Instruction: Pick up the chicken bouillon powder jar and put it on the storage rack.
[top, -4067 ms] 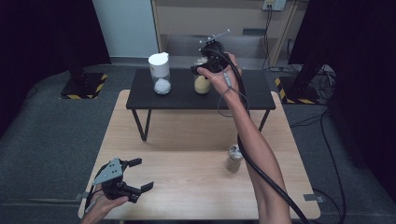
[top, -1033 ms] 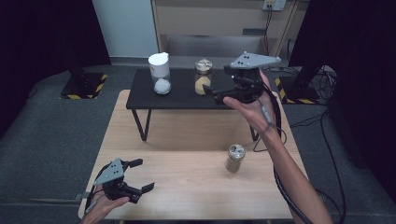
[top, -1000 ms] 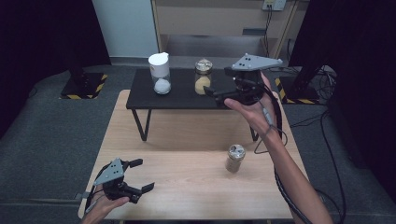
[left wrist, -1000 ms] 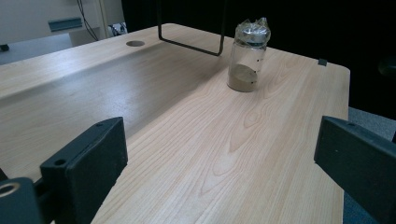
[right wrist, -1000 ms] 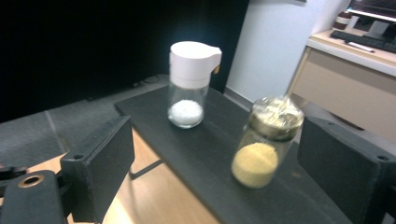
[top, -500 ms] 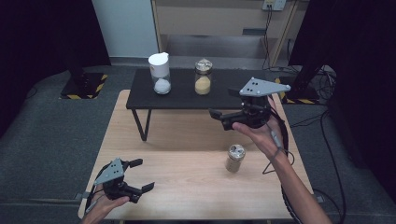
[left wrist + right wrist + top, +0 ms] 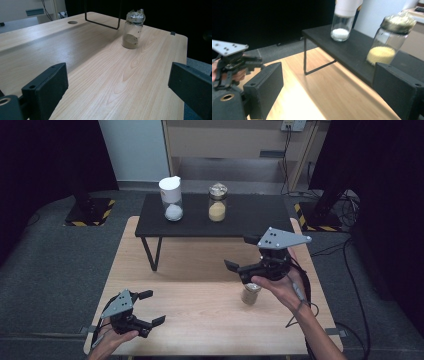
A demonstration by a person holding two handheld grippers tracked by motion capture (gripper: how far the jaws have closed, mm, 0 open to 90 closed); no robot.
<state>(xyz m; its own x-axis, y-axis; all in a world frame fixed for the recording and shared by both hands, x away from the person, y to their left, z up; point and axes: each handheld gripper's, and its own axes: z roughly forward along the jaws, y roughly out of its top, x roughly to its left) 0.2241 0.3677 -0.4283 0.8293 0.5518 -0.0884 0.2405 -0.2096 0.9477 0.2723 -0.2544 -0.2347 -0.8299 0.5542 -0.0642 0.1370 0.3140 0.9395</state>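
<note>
Three jars on record. Two stand on the black shelf (image 7: 250, 217) at 12 o'clock on the wooden table (image 7: 200, 315): a white-capped jar (image 7: 171, 198) with white grains, and beside it a jar of yellow grains (image 7: 217, 203). Third, the foil-topped jar (image 7: 250, 293), stands on the table itself at 3 o'clock of centre, holding a little tan powder.

Right gripper (image 7: 239, 254) hangs in the air just above the foil-topped jar, at its 11 o'clock in the high view; jaws released, wide, nothing between them, pointing toward 9 o'clock. The hand holding it covers the jar's right edge from above.

Left gripper (image 7: 152, 308) sits low at 7 o'clock near the table's front edge, jaws released and empty, well apart from the jar. Bare wood lies between the two.

View differences: left gripper view gives the foil-topped jar (image 7: 132, 29) whole and unobstructed, crumpled foil cover, powder only in the bottom part, one shelf leg (image 7: 102, 15) behind it. Right gripper view looks across the table at the shelf (image 7: 352, 53): white-capped jar (image 7: 343, 20) and the yellow-grain jar (image 7: 392, 40) seen from the side, fill levels readable, yellow jar slightly blurred. It also catches the left gripper (image 7: 249, 63) at 9 o'clock, grey plate on top.
</note>
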